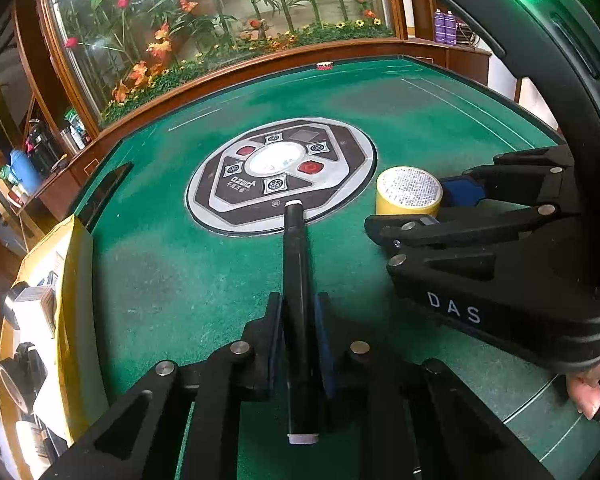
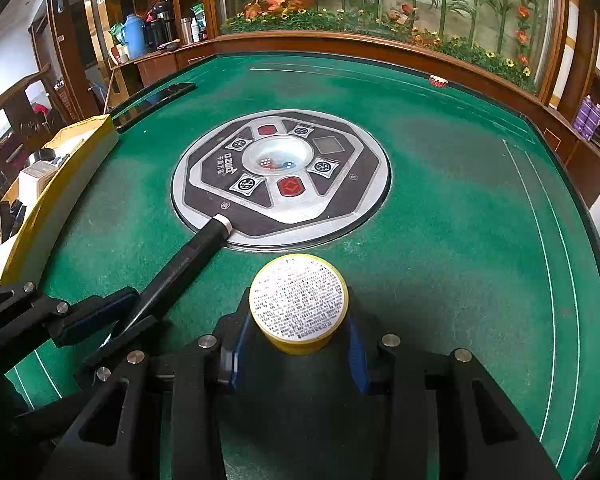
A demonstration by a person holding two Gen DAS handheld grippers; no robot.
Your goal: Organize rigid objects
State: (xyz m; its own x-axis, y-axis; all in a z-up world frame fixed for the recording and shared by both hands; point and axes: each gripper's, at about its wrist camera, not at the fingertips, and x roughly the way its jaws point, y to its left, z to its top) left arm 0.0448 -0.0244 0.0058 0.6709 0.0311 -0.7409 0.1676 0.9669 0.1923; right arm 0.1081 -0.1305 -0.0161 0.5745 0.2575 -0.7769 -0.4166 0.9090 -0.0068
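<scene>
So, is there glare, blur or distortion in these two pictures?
Left wrist view: bright light spots glare on the glass of the plant display, a green lens flare sits at top right, and the fisheye bends the table edge. Right wrist view: sharp, the label on the yellow jar shows fine print, and dark corners frame it.

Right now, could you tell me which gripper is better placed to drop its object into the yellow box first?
Left. The left gripper, shut on the black tube, is nearer the yellow box at the table's left edge; the right gripper holds the yellow jar farther away.
</scene>
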